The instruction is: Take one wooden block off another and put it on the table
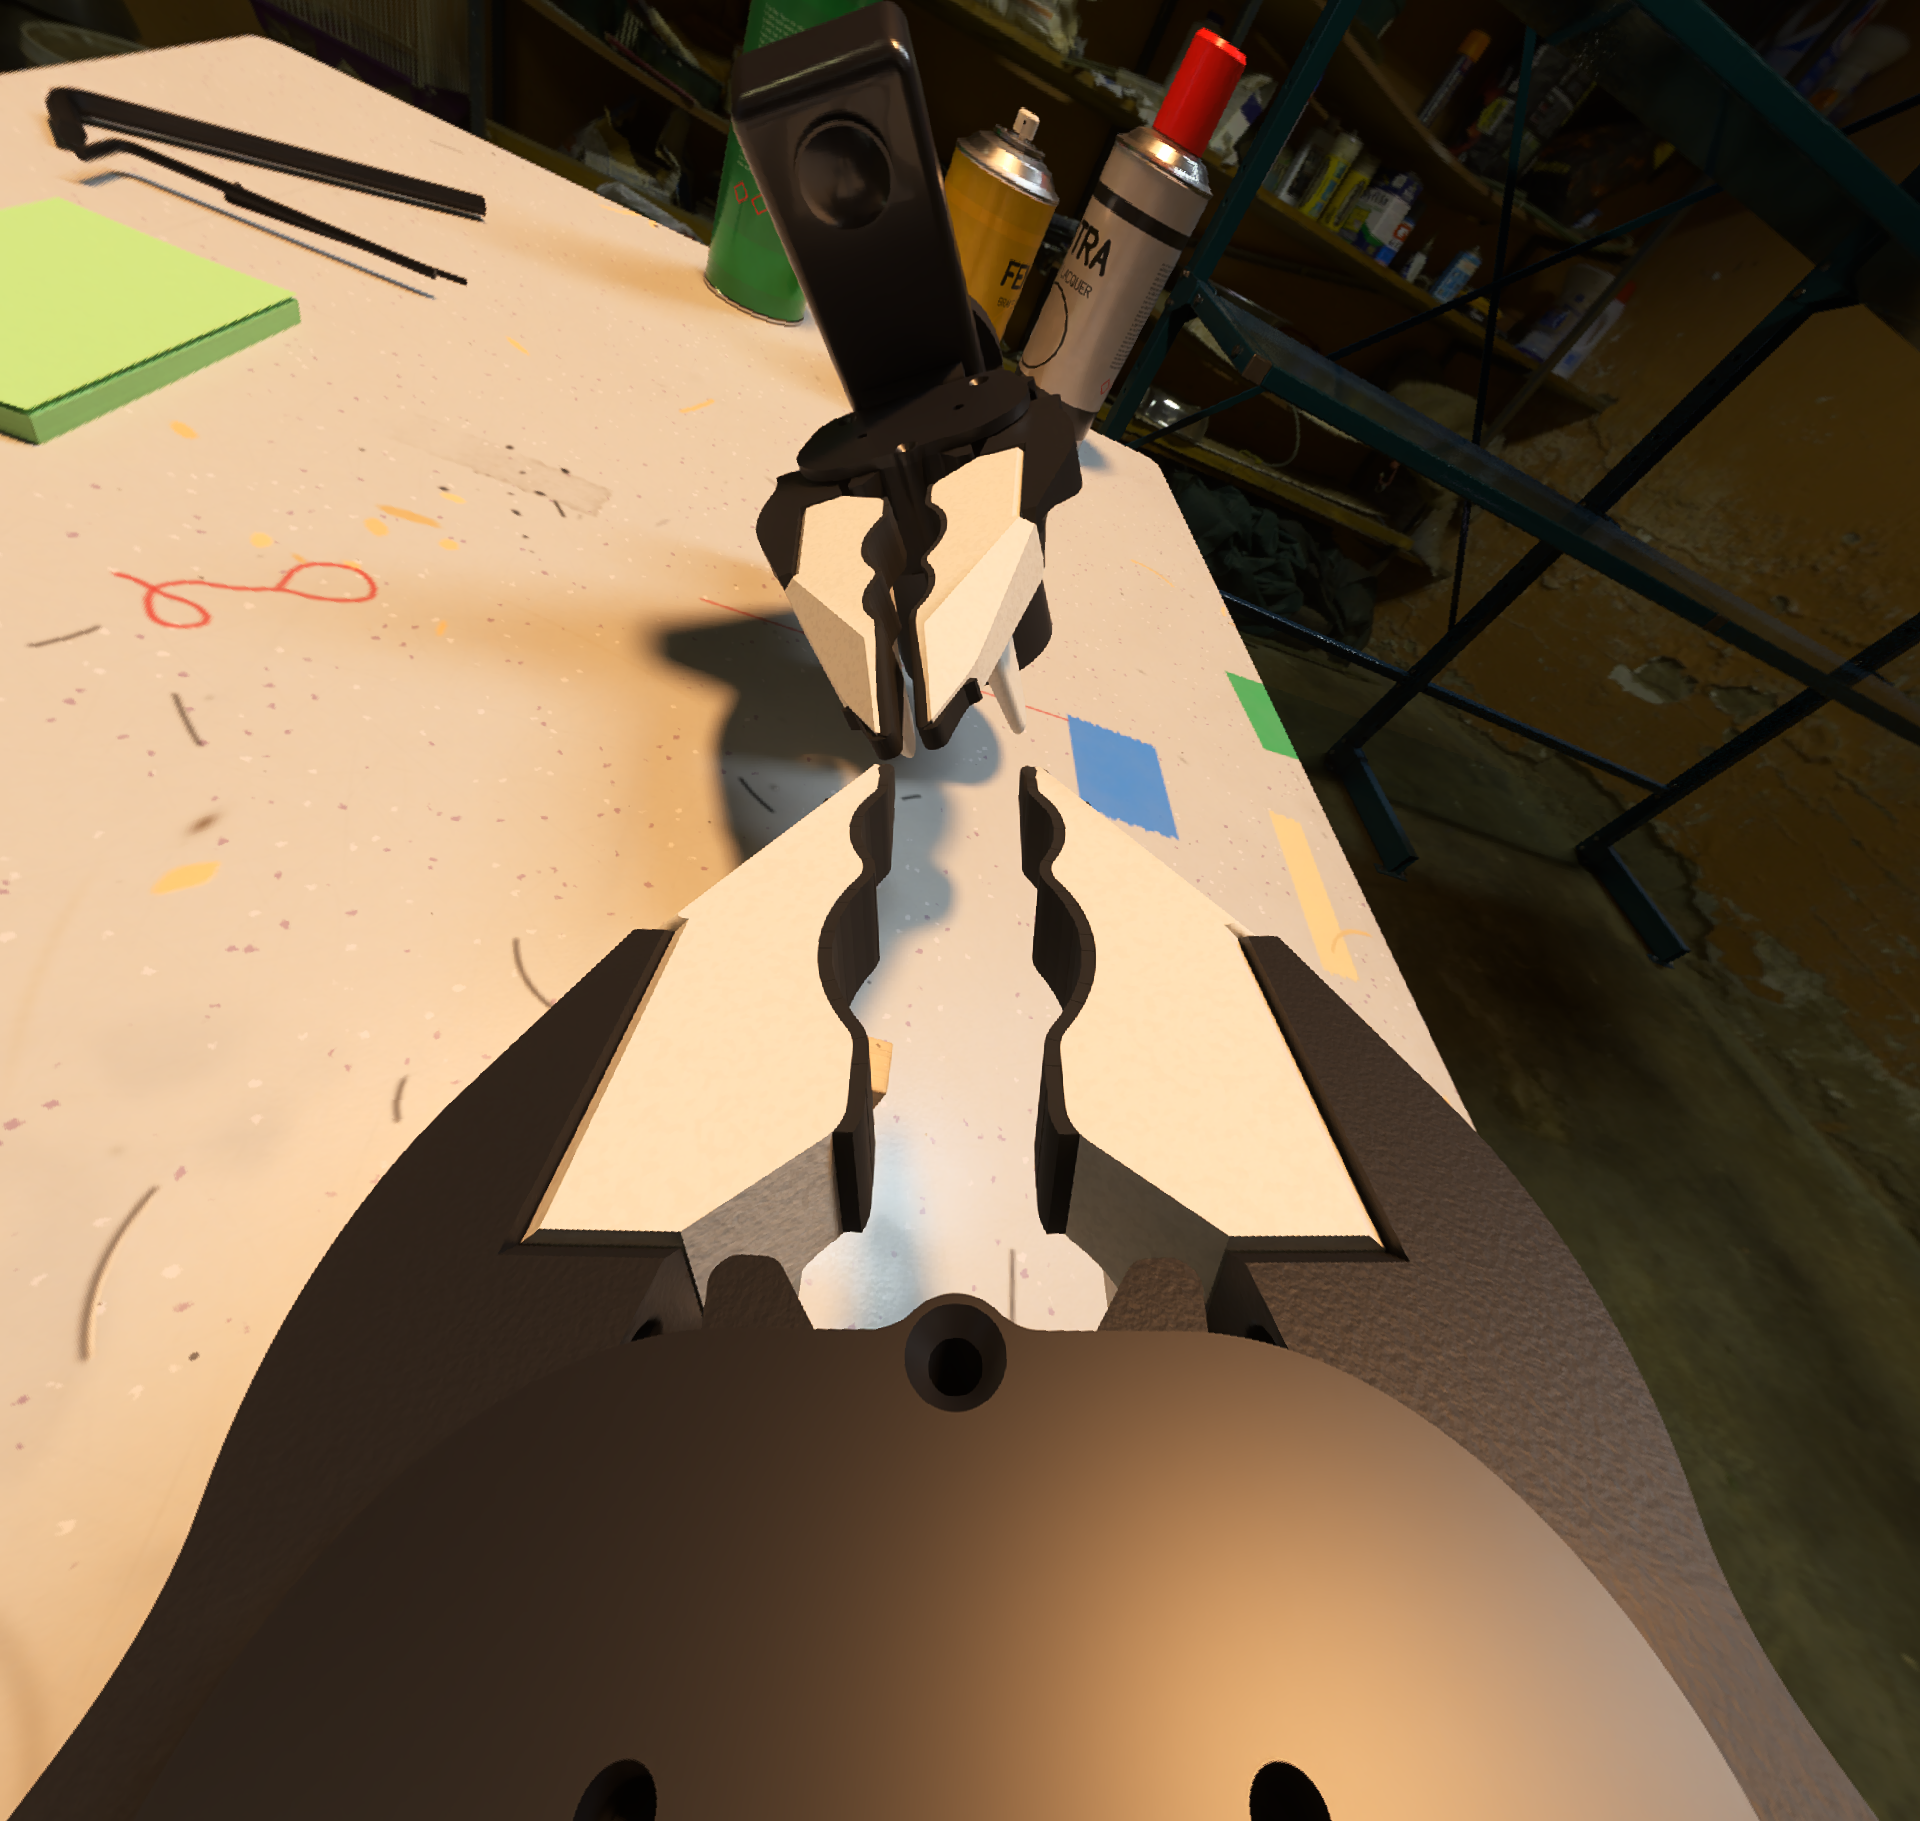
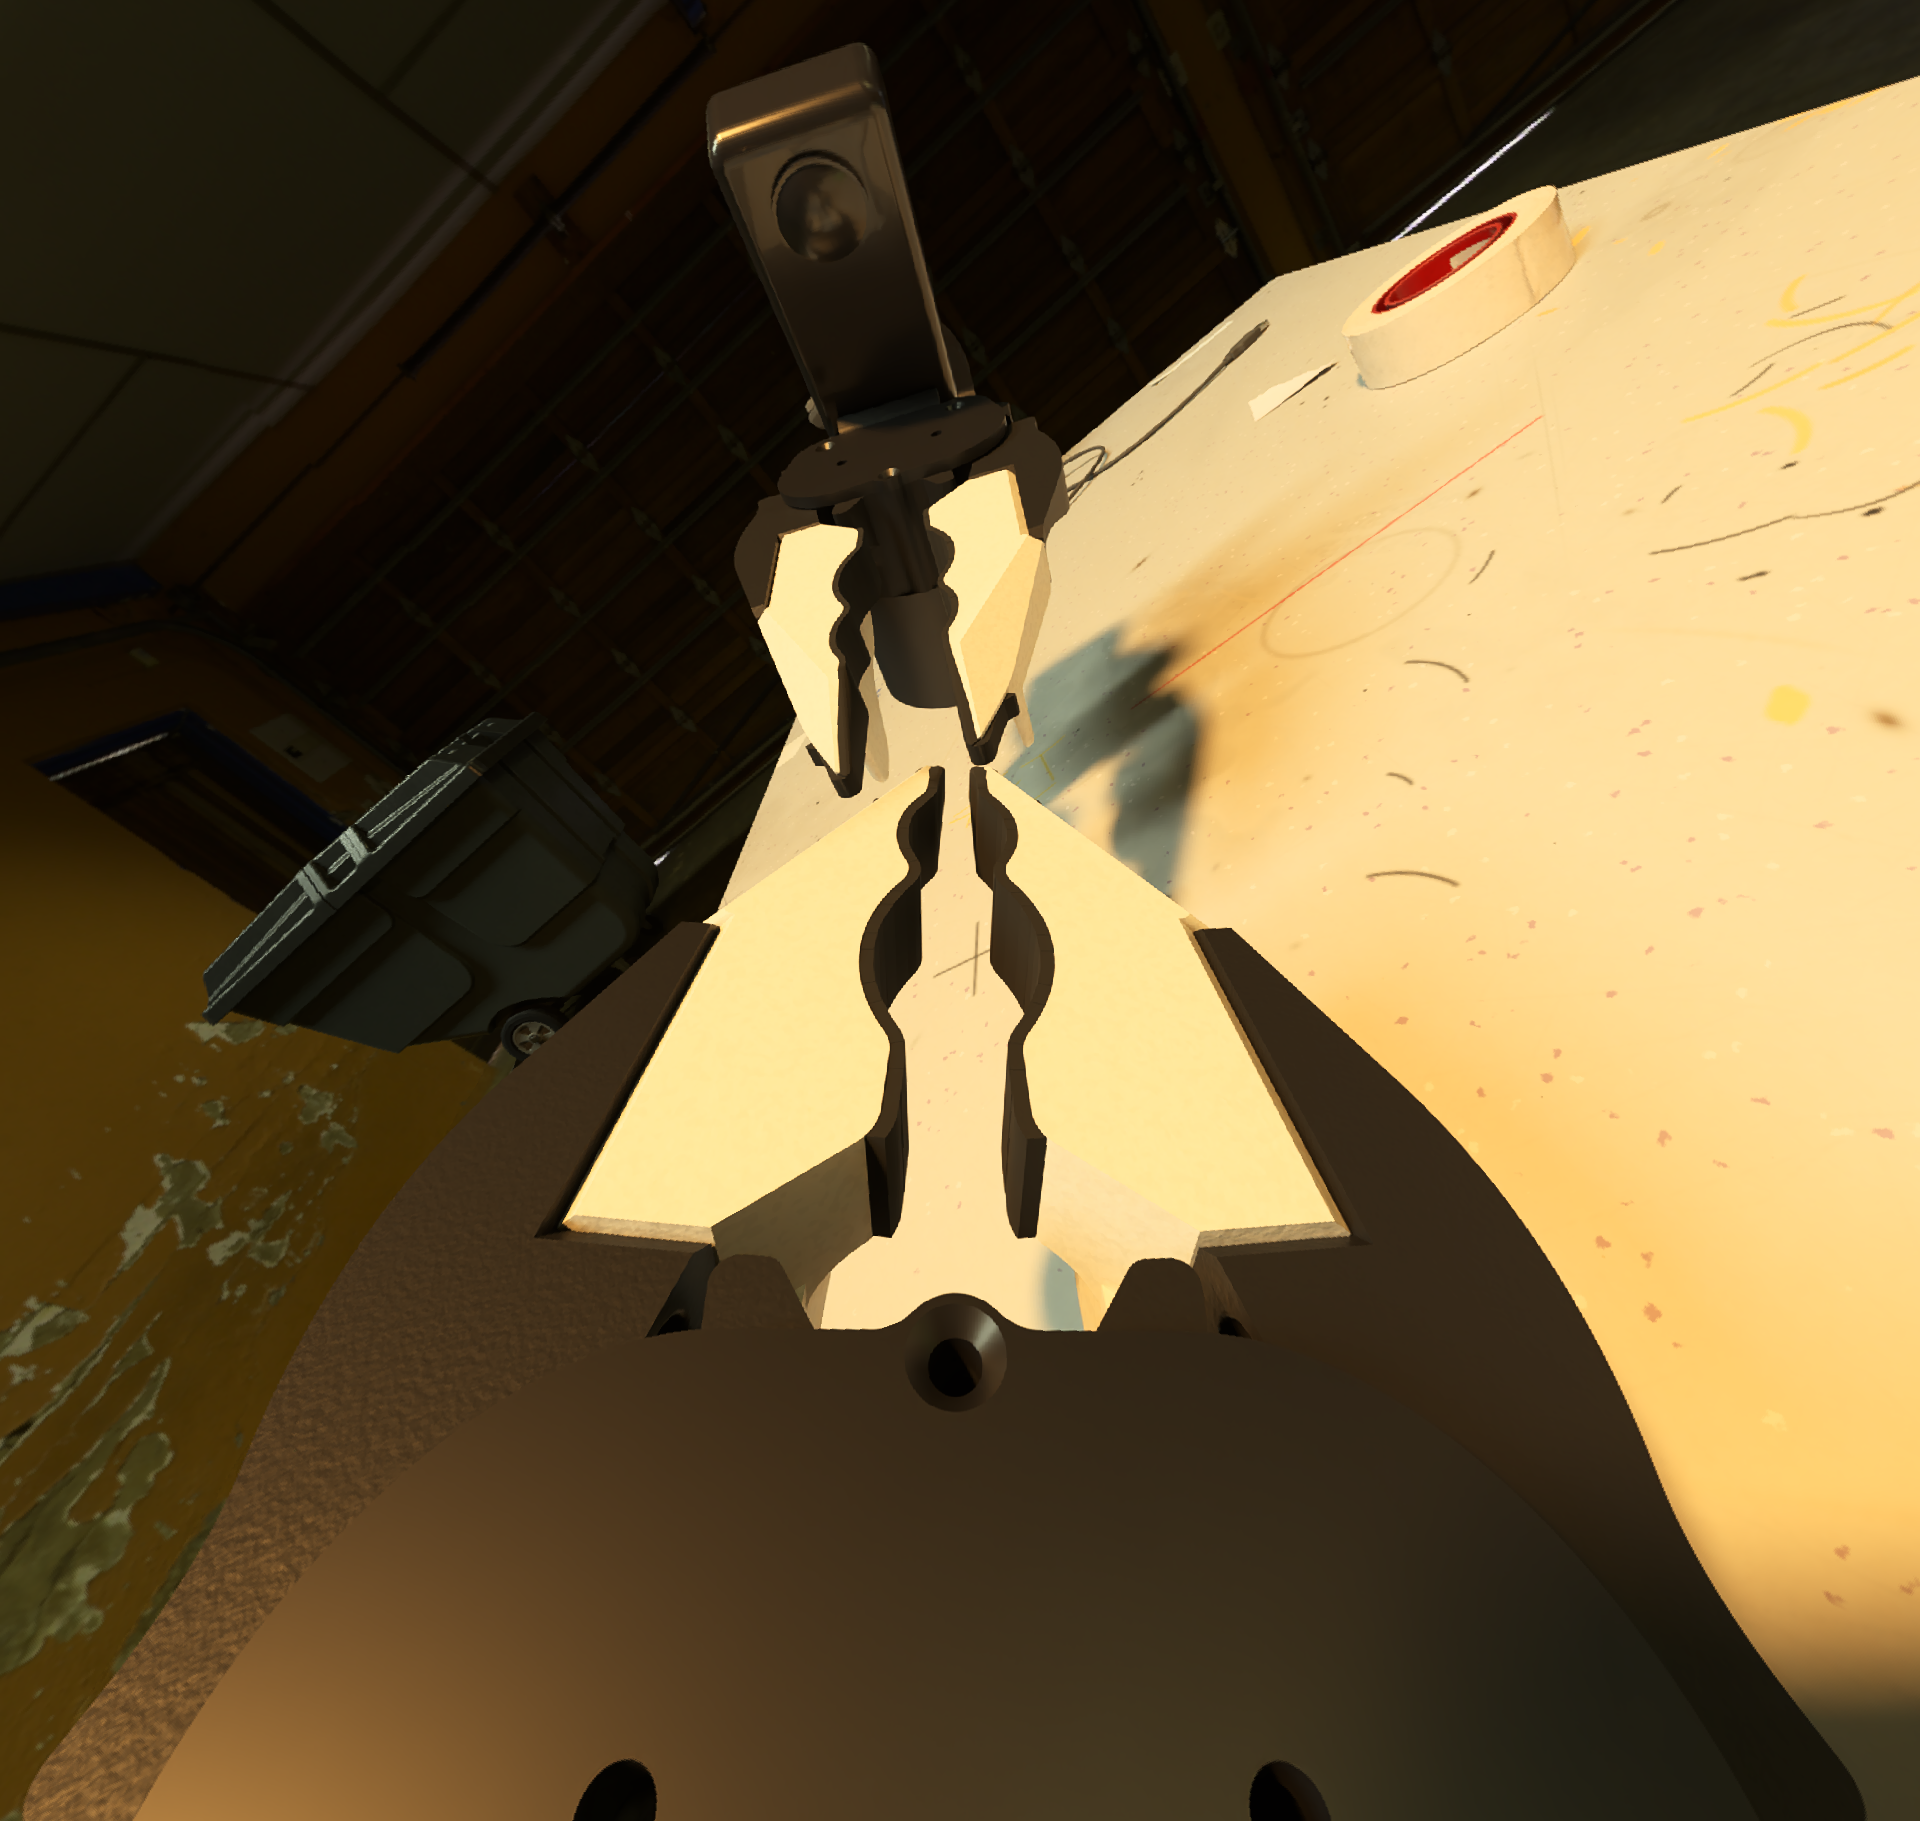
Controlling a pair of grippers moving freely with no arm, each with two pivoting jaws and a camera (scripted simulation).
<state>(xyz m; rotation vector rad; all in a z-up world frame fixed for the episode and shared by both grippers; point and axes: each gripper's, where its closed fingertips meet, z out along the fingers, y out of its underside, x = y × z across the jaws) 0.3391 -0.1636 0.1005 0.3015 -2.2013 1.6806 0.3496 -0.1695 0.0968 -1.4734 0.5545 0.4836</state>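
Observation:
My left gripper is open and empty, its fingers pointing along the white speckled table. A small tan wooden corner shows at the inner edge of its left finger; the rest is hidden under the finger, so I cannot tell whether it is one block or a stack. My right gripper has its fingers almost together with nothing between them. The two grippers face each other tip to tip: the right one also shows in the left wrist view, and the left one in the right wrist view.
A green pad and black tools lie at the far left. Green, yellow and red-capped grey spray cans stand behind the right gripper. A tape roll lies on the table. The table edge runs close by, with a dark bin beyond it.

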